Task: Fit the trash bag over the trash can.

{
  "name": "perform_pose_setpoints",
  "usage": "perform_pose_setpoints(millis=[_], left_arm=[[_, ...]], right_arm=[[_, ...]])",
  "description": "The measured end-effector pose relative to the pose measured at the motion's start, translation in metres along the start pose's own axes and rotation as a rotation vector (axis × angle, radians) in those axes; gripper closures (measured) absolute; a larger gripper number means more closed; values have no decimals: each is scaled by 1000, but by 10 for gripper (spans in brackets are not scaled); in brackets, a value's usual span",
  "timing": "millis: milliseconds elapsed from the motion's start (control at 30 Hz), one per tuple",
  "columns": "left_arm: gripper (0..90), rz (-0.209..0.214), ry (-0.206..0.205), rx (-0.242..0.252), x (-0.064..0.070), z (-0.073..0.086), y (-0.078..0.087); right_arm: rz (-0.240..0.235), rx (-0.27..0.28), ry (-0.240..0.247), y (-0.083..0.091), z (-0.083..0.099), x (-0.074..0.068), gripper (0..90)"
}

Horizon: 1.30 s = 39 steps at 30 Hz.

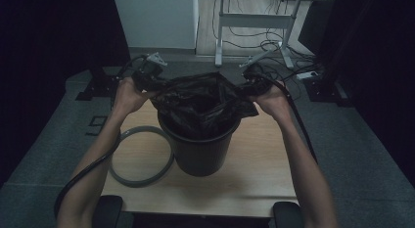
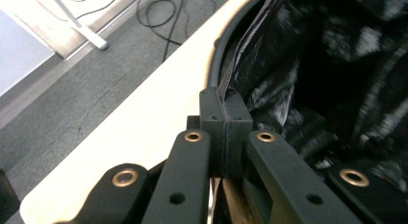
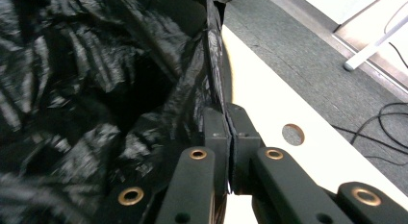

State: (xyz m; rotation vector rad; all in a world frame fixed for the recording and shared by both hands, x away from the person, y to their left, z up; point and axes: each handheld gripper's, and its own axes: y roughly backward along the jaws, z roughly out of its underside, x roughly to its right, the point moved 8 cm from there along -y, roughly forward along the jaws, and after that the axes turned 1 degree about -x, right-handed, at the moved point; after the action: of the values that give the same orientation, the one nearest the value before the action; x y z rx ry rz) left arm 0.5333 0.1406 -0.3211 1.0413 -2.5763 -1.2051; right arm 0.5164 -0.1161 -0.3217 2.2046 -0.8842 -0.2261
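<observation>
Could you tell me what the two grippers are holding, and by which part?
Both hold the black bag: left gripper and right gripper each shut on its top edge, on opposite sides.

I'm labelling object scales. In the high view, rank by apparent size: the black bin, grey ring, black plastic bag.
1. Grey plastic ring and black round bin: too alike to rank.
2. Crinkled black plastic bag, partly inside the bin.

left gripper: black jaws, brass rivets | right gripper: same | black cables | forearms unsleeved

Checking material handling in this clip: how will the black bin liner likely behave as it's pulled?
The bin liner looks floppy: it crumples and sags between the left gripper and right gripper. Its glossy film probably is light and slippery.
</observation>
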Motion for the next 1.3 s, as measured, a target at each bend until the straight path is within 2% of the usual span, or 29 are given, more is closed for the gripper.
perform_pose_setpoints(millis=[100,167,267,467,600,633,700,800,833,867,900,967,1033,1067,1200,1300], left_arm=[[889,-30,16,-32,-7,0,-12],[889,-44,27,-61,-12,2,-23],[889,-41,52,-92,-17,7,-36],[888,0,91,-145,-25,20,-55],[887,47,96,-179,-24,34,-61],[885,73,100,-180,-22,38,-62],[879,111,106,-169,-20,44,-61],[860,148,113,-143,-17,50,-55],[838,150,119,-128,-17,52,-52],[766,146,123,-106,-20,52,-47],[683,145,129,-83,-22,51,-42],[611,152,129,-43,-23,49,-30],[574,126,94,-41,-22,48,-20],[565,109,78,-48,-21,48,-16],[538,105,55,-44,-16,49,0],[527,110,45,-38,-12,54,9]], right_arm=[[33,-14,-13,-14,-1,11,866],[32,-22,-29,-22,0,15,864],[40,-46,-48,-35,3,23,865],[35,-103,-75,-57,16,30,875],[13,-145,-59,-66,23,26,888],[7,-146,-62,-67,24,25,888],[-36,-137,-84,-66,29,24,887],[-81,-134,-97,-63,35,21,866],[-95,-129,-104,-62,36,20,849],[-104,-128,-109,-59,38,19,782],[-104,-123,-113,-56,39,20,703],[-83,-104,-125,-48,39,24,541],[-57,-89,-123,-38,39,28,450],[-48,-87,-128,-35,39,30,428],[-71,-51,-132,-16,39,28,379],[-85,-31,-113,-2,40,21,362]])
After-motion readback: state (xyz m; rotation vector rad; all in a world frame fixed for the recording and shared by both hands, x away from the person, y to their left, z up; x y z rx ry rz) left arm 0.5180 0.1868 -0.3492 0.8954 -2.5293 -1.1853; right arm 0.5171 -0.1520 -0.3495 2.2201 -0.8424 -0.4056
